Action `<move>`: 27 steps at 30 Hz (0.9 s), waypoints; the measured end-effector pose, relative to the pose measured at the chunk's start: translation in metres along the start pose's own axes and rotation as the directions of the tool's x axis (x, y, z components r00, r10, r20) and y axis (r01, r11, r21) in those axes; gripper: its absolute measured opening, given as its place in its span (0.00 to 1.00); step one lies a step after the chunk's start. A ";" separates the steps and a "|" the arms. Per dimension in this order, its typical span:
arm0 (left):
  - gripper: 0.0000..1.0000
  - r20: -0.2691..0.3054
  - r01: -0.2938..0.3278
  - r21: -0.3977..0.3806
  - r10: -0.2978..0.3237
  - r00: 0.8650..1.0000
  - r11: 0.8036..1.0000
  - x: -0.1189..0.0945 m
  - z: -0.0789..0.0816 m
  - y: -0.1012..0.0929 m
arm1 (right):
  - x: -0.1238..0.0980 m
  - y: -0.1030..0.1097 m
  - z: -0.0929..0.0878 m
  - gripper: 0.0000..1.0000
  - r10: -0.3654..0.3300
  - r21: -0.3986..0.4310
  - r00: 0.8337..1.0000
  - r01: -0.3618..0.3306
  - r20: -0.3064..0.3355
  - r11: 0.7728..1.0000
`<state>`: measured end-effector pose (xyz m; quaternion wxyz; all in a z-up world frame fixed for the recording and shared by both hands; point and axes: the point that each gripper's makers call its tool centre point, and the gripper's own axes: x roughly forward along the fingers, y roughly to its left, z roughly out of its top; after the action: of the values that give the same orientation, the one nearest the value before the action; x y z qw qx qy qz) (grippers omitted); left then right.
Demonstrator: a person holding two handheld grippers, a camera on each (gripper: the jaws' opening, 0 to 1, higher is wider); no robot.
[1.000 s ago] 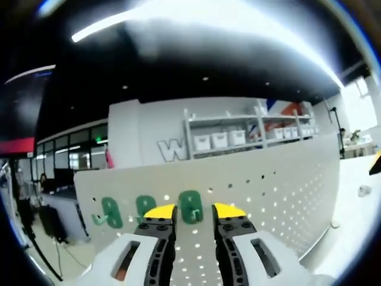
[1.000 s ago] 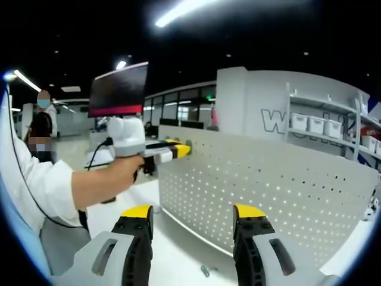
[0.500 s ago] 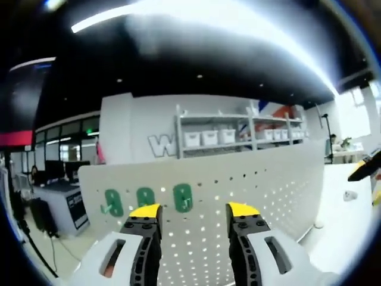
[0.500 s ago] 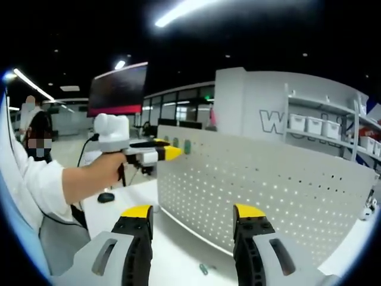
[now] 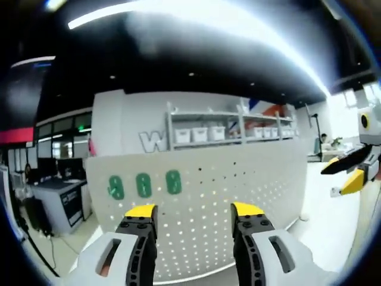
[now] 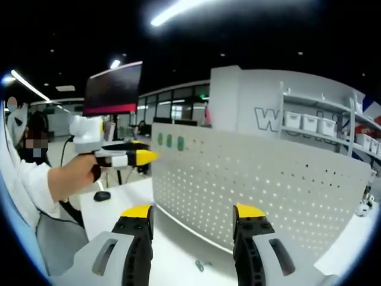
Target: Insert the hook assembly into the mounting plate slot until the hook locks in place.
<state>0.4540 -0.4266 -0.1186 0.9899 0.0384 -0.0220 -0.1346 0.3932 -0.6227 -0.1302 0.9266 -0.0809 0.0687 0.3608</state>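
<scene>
Three green hooks [image 5: 143,185] sit in row on upper left of white pegboard mounting plate [image 5: 238,196], which stands upright on white table [image 6: 178,250]. Left gripper [image 5: 193,217] faces plate, jaws apart, nothing between them. Right gripper [image 6: 193,217] likewise spread and empty, near plate's base. Small green piece [image 6: 199,266] lies on table between right jaws.

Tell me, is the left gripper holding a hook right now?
No, the left gripper has its jaws apart and bare before the pegboard.
</scene>
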 end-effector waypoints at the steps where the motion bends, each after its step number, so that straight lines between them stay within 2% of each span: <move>1: 0.51 -0.002 0.003 0.000 -0.003 1.000 1.000 -0.003 -0.001 -0.001 | 0.000 -0.001 -0.001 0.53 -0.001 0.000 1.000 0.001 -0.001 1.000; 9: 0.51 -0.020 0.023 -0.004 -0.023 1.000 1.000 -0.030 -0.016 -0.008 | 0.002 -0.003 -0.017 0.52 -0.001 0.024 1.000 0.001 -0.027 1.000; 16: 0.51 -0.034 0.028 -0.020 -0.028 0.999 0.999 -0.048 -0.027 -0.009 | 0.012 0.005 -0.027 0.52 0.029 0.022 0.999 -0.028 -0.045 0.999; 21: 0.51 -0.038 0.052 -0.028 -0.053 0.998 0.998 -0.054 -0.035 -0.017 | 0.019 0.007 -0.039 0.50 0.048 0.021 0.996 -0.047 -0.069 0.999; 27: 0.50 -0.048 0.088 -0.039 -0.089 0.995 0.995 -0.057 -0.046 -0.029 | 0.028 0.001 -0.063 0.45 0.071 0.031 0.992 -0.068 -0.102 0.997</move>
<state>0.3936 -0.4357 -0.1684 0.9838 0.0246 0.0066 -0.1776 0.4082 -0.6163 -0.1967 0.9097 -0.0843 0.1243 0.3872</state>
